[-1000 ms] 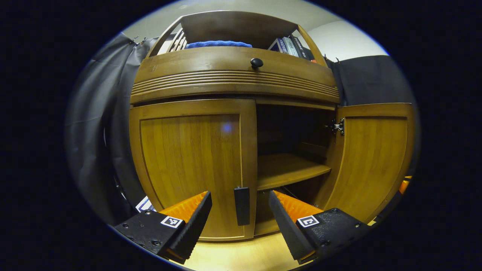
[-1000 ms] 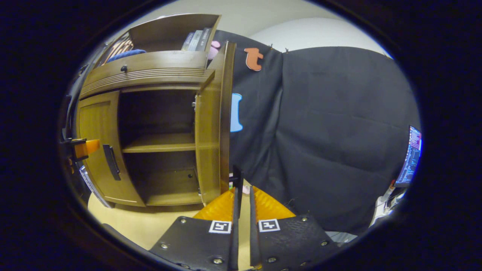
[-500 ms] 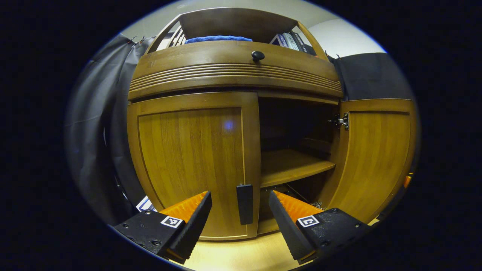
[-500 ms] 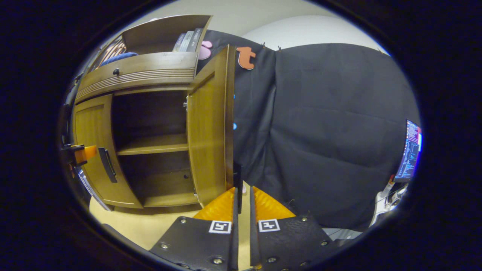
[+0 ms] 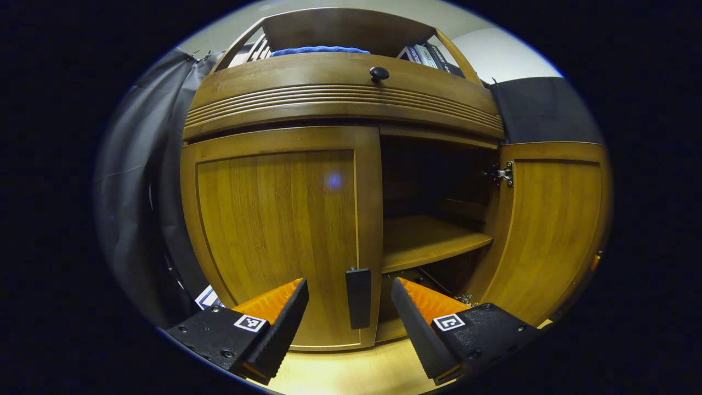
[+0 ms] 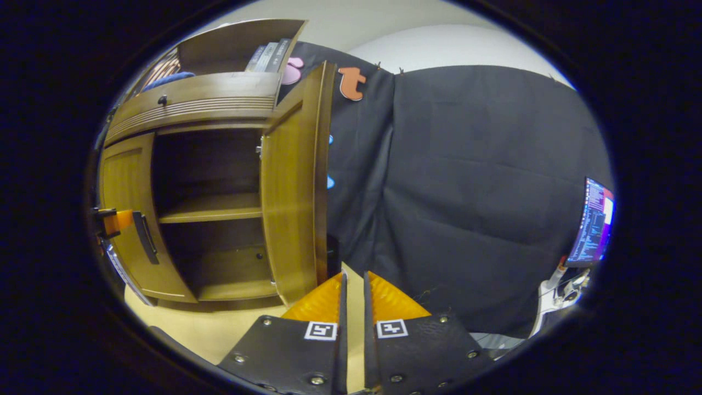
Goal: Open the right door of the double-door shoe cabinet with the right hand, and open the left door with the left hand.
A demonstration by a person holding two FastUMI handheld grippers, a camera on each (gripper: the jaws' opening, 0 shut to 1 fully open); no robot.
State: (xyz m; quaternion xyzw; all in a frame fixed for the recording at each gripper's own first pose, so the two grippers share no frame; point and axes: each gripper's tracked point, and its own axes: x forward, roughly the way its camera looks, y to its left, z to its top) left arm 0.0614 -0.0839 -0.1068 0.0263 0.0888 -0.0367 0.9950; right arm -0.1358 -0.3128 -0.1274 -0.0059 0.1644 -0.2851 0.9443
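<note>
Right door [image 6: 290,181] of the shoe cabinet [image 5: 340,104] stands wide open; the left door [image 5: 279,230] is closed. The left gripper [image 5: 350,318], fingers wide, straddles the left door's handle [image 5: 358,297] without touching. The right gripper [image 6: 352,307] is nearly closed, holding nothing. Closing off-centre could slip off the handle.

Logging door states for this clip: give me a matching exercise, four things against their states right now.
Things:
1. left door
2. right door
3. left gripper
4. right gripper

States:
A. swung open, inner face and hinge showing
B. fingers nearly together, with a narrow gap between them
C. closed, dark handle at its edge
D. fingers spread, one each side of the door handle, not touching it

Pairs: 1-C, 2-A, 3-D, 4-B
</note>
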